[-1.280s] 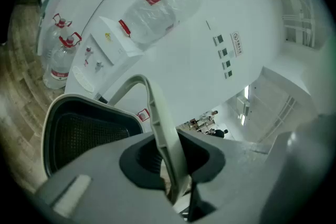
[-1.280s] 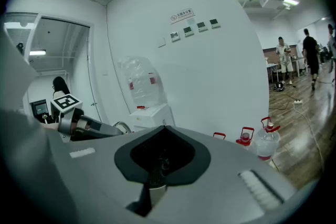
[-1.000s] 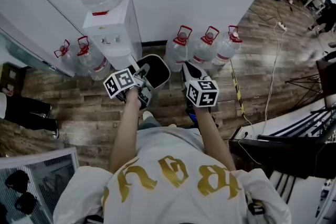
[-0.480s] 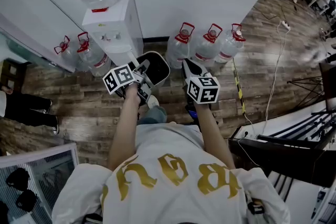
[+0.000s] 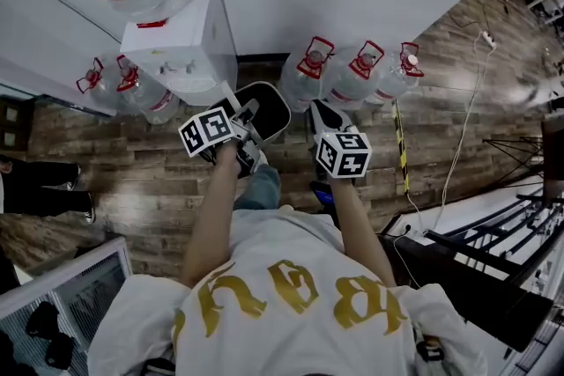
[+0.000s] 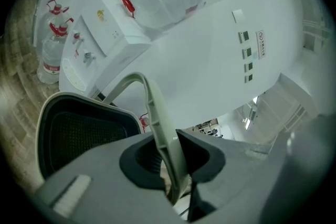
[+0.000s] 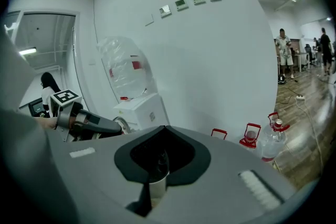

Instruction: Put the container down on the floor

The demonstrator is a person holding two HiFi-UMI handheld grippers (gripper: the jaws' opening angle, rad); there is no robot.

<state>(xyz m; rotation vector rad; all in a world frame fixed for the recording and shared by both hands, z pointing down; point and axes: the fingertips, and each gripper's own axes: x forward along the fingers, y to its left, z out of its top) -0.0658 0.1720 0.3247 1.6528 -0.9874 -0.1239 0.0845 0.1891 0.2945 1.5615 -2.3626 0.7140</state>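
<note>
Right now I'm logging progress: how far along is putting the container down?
Done: the left gripper is clamped on the handle of the container. In hand: it hangs before the water dispenser, apparently off the floor. Left: lower it and release. The right gripper is shut, apart from it.

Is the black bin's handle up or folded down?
Up. The handle arches above the rim of the container, and the left gripper has its jaws shut on it.

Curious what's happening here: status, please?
Left fingers shut on handle of bin. Right fingers shut, empty. Bin not yet on floor. Water bottles close by.
</note>
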